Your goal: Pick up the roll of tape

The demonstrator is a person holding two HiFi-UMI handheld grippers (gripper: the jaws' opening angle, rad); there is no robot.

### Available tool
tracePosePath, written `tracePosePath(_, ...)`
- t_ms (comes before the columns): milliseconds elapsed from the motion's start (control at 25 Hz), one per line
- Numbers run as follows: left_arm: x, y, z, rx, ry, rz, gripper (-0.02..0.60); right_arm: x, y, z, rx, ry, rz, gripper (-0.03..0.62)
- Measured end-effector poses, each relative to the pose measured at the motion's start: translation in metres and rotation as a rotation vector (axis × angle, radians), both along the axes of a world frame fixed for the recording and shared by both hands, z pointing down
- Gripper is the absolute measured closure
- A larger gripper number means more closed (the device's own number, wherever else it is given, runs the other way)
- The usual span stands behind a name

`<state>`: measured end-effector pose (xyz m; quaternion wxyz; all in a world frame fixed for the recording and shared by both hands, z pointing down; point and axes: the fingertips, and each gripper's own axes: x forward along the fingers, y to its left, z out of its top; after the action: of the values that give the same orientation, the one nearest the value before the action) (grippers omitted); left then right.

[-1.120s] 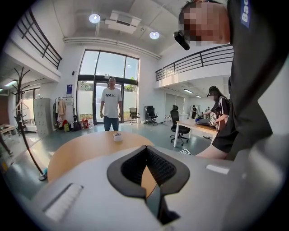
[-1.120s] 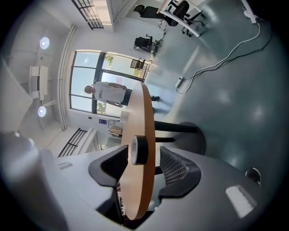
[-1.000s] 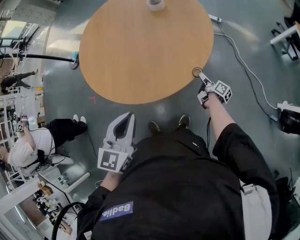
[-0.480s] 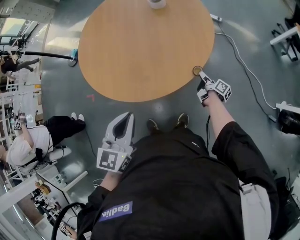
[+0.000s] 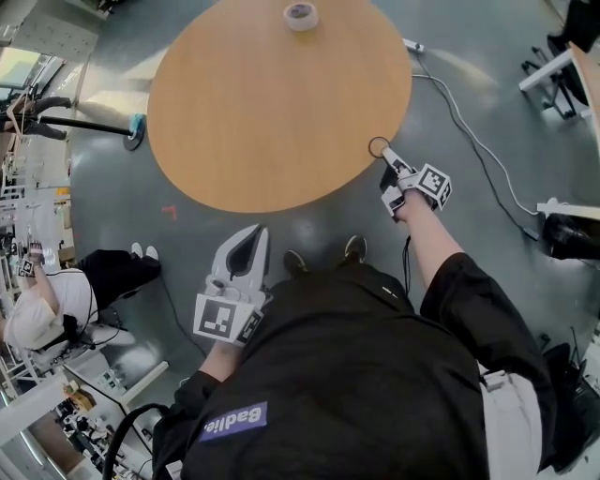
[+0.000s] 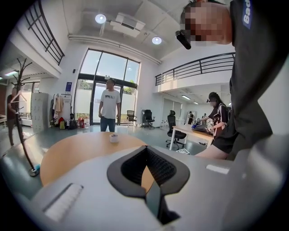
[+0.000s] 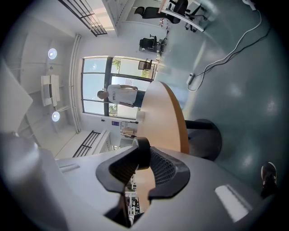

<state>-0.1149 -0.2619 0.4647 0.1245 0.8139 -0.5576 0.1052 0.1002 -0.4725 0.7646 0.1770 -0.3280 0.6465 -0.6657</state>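
A small dark roll of tape (image 5: 378, 147) hangs at the near right edge of the round wooden table (image 5: 262, 112). My right gripper (image 5: 384, 153) is shut on it, its jaws having just closed round it. The right gripper view shows the black roll (image 7: 142, 151) pinched edge-on between the ribbed pads (image 7: 165, 169), beside the table's rim (image 7: 183, 131). A second, whitish roll (image 5: 300, 15) sits at the table's far edge, also seen as a small white roll (image 6: 114, 138). My left gripper (image 5: 249, 240) is held low in front of my body, shut and empty, short of the table.
A white cable (image 5: 469, 122) and power strip (image 5: 410, 45) lie on the grey floor to the right. The table's dark base (image 7: 205, 137) stands below the top. A person (image 6: 109, 110) stands beyond the table; another crouches at far left (image 5: 56, 291). Desks and chairs (image 6: 174, 128) stand behind.
The right jaws closed on the dark roll where it lay on the table's edge, and the gripper has since risen with it. The left gripper has stayed put.
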Motion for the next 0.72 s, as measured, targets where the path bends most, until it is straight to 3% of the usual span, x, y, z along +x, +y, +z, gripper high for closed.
tracePosePath(720,-0.004,0.008,-0.016,0.078,0.093,0.138,0.561,-0.072,0.072,-0.121,0.156,0.056,-0.098,0.511)
